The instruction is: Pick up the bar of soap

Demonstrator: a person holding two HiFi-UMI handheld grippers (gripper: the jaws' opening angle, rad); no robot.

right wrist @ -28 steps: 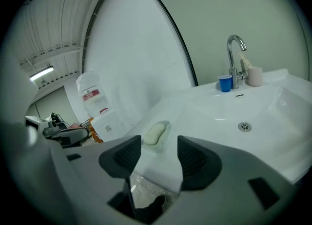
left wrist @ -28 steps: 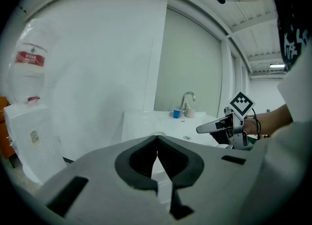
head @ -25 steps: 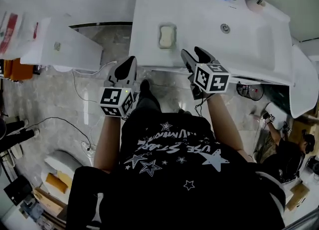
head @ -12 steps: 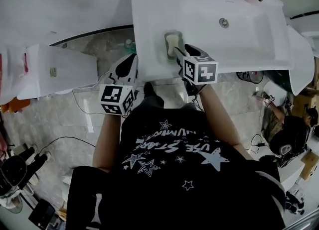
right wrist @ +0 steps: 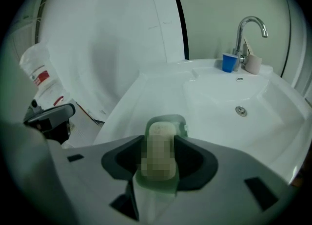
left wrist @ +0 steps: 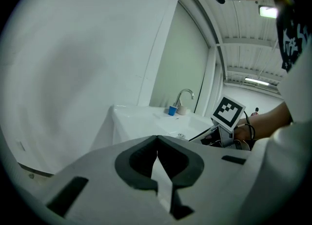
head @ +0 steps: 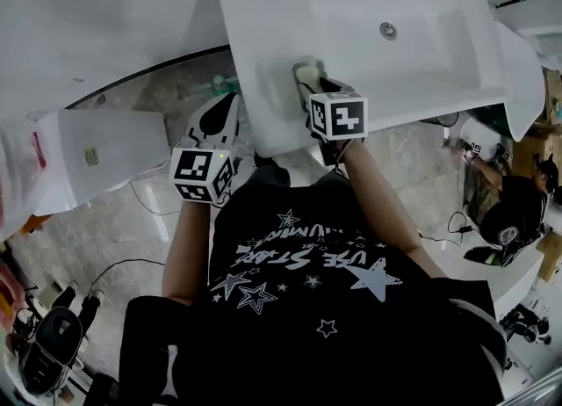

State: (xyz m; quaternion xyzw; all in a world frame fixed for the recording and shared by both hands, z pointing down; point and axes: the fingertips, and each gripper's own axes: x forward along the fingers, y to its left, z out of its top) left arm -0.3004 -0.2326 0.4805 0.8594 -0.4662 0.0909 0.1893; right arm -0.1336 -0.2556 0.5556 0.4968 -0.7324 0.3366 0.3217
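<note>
Straddling the bar of soap [right wrist: 161,153], the right gripper [right wrist: 160,140] has its fingers [right wrist: 122,165] part-open: they have just been closing, and the bar lies between them, each pad just beside one long side. It rests flat in its green soap dish [right wrist: 182,122] on the sink ledge [right wrist: 139,102], so I judge the fingers released rather than clamped. The left gripper [left wrist: 157,137] hangs beside the sink's near corner, its fingers clenched tip to tip on nothing.

What could go wrong: soap is likely slick, and a squeeze on its rounded sides could shoot it forward, out past the fingertips into the basin [right wrist: 234,102]. The fingertips reach down close to the dish rim, so closing low might catch the dish and drag it along the glossy ledge.

The bar lies broad face up, long axis running straight ahead from between the fingers, in line with where they point; its far end shows beyond the fingertips, its near end toward the finger roots.
</note>
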